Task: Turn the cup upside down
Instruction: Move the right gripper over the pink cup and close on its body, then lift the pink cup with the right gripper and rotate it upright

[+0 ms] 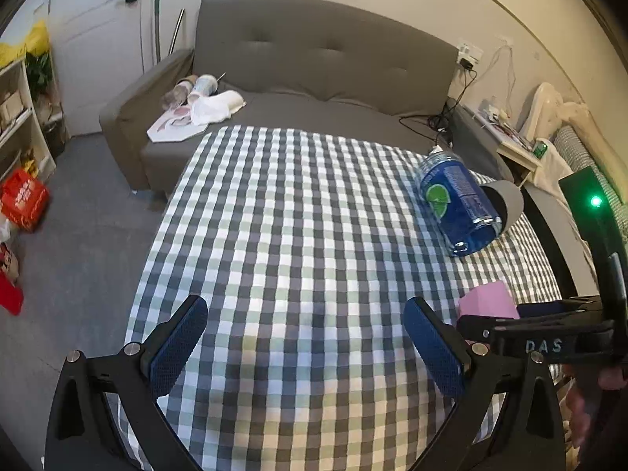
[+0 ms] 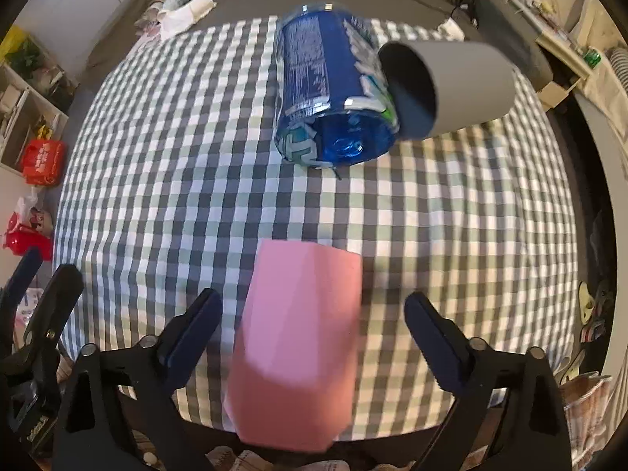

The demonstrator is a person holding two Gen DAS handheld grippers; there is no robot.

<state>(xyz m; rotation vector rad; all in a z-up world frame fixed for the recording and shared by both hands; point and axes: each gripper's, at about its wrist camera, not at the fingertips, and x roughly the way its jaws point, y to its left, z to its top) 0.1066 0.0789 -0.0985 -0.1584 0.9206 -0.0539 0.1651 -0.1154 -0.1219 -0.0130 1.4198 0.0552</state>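
Note:
A pink faceted cup (image 2: pixel 300 341) stands on the checkered tablecloth (image 2: pixel 196 180) near the table's front edge, with its closed flat end up. It sits between the fingers of my right gripper (image 2: pixel 310 337), which is open and not touching it. In the left wrist view only the cup's top (image 1: pixel 486 300) shows, behind the right gripper's black body. My left gripper (image 1: pixel 306 345) is open and empty over the cloth, to the left of the cup.
A blue-labelled plastic bottle (image 2: pixel 333 90) lies on its side at the far right of the table, with a grey tube (image 2: pixel 451 86) lying against it. A grey sofa (image 1: pixel 314 59) stands behind the table. Shelves (image 1: pixel 19 117) and red bags (image 1: pixel 23 200) are at the left.

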